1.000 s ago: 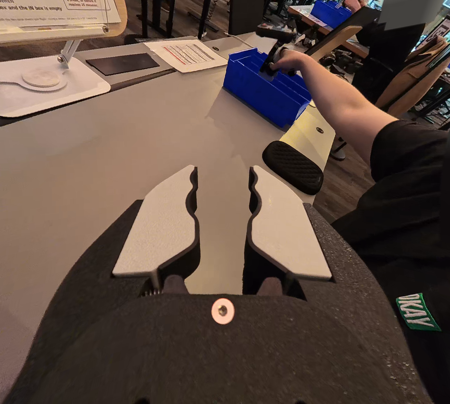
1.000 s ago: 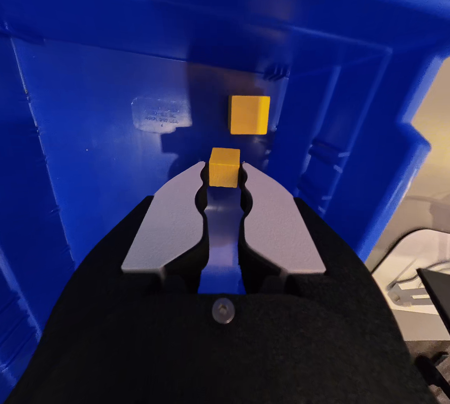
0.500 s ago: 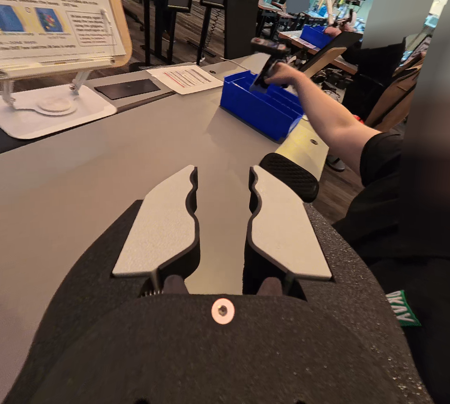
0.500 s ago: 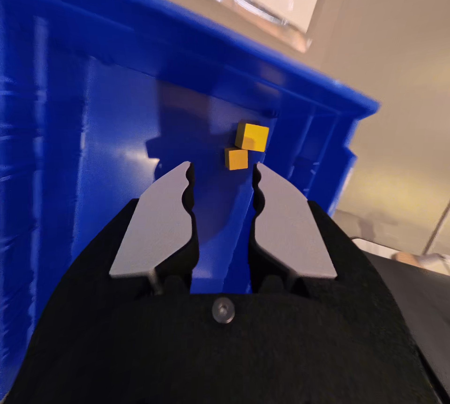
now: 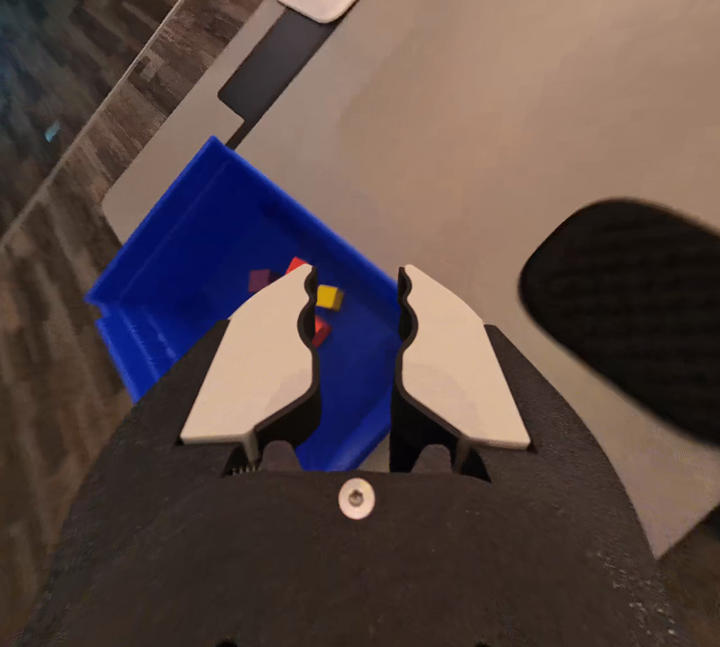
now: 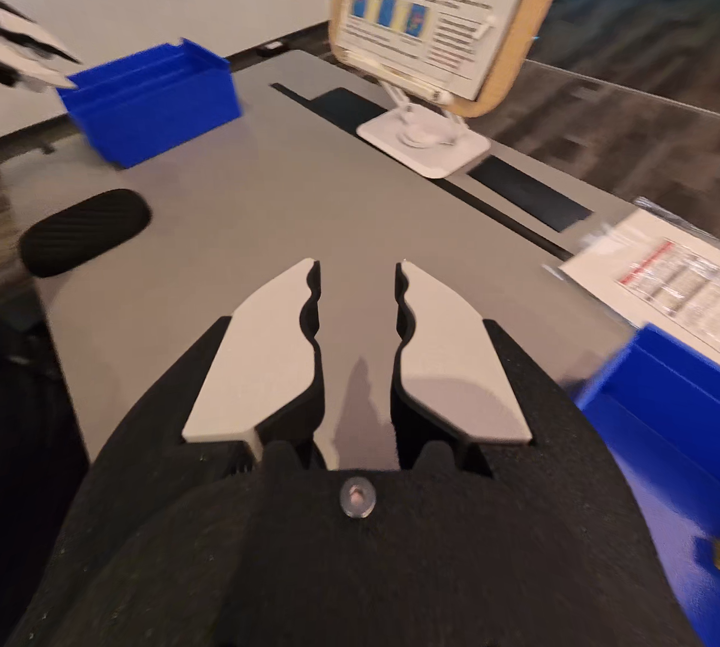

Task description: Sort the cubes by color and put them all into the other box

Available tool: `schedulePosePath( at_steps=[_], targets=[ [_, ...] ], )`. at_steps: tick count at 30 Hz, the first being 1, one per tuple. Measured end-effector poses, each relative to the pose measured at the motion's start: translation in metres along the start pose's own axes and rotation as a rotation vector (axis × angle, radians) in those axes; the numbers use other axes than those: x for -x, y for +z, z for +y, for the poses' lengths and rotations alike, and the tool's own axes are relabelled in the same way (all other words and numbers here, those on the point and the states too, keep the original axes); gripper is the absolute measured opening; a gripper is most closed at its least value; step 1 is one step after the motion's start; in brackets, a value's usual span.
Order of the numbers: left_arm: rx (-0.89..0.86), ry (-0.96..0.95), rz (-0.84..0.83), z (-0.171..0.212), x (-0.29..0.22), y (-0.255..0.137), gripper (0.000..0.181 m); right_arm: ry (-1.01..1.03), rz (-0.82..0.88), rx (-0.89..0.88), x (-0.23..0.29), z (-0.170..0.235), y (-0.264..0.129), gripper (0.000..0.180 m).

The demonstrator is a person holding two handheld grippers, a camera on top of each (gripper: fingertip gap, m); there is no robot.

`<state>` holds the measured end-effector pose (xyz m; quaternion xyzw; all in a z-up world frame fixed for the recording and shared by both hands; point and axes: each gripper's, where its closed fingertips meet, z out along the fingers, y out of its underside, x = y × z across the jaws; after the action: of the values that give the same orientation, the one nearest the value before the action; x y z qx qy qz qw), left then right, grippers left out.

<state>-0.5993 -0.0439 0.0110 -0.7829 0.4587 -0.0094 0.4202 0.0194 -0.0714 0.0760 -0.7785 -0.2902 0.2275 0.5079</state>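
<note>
Left hand-held gripper point(image 5: 354, 277) has swung from the bare desk point(image 5: 506, 102) over the box point(image 5: 187, 277) holding the cubes, jaws spread, empty; right hand-held gripper point(image 6: 357, 269) has left the other box point(image 6: 662, 414), also spread and empty. Best to drop straight onto the yellow cube point(image 5: 329, 297), centred. Only the left view shows the cubes inside; the right shows both boxes.

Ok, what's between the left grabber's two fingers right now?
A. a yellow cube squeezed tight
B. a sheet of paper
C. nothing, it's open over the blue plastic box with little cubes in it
C: the left gripper has its jaws apart and empty, hanging over the blue plastic box, where a small yellow cube, red cubes and a purple cube lie loose.
</note>
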Motion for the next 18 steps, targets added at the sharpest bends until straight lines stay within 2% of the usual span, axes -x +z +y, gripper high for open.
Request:
schedulePosePath(
  at_steps=[2, 5, 9, 13, 18],
  targets=[
    [0.059, 0.073, 0.06, 0.021, 0.001, 0.009, 0.036, -0.021, -0.021, 0.017, 0.012, -0.001, 0.006, 0.036],
    [0.14, 0.075, 0.146, 0.045, 0.0, 0.028, 0.039, -0.048, 0.034, 0.084, 0.003, 0.002, 0.011, 0.037],
    [0.194, 0.131, 0.108, 0.065, 0.018, 0.057, 0.037, 0.001, 0.026, 0.052, -0.004, -0.006, 0.018, 0.037],
    [0.274, 0.091, 0.156, 0.087, 0.026, 0.087, 0.037, 0.078, -0.02, -0.004, 0.003, -0.016, 0.029, 0.036],
    [0.314, 0.105, 0.177, 0.1, 0.028, 0.112, 0.037, 0.028, -0.018, 0.052, 0.017, -0.012, 0.034, 0.034]
  ],
)
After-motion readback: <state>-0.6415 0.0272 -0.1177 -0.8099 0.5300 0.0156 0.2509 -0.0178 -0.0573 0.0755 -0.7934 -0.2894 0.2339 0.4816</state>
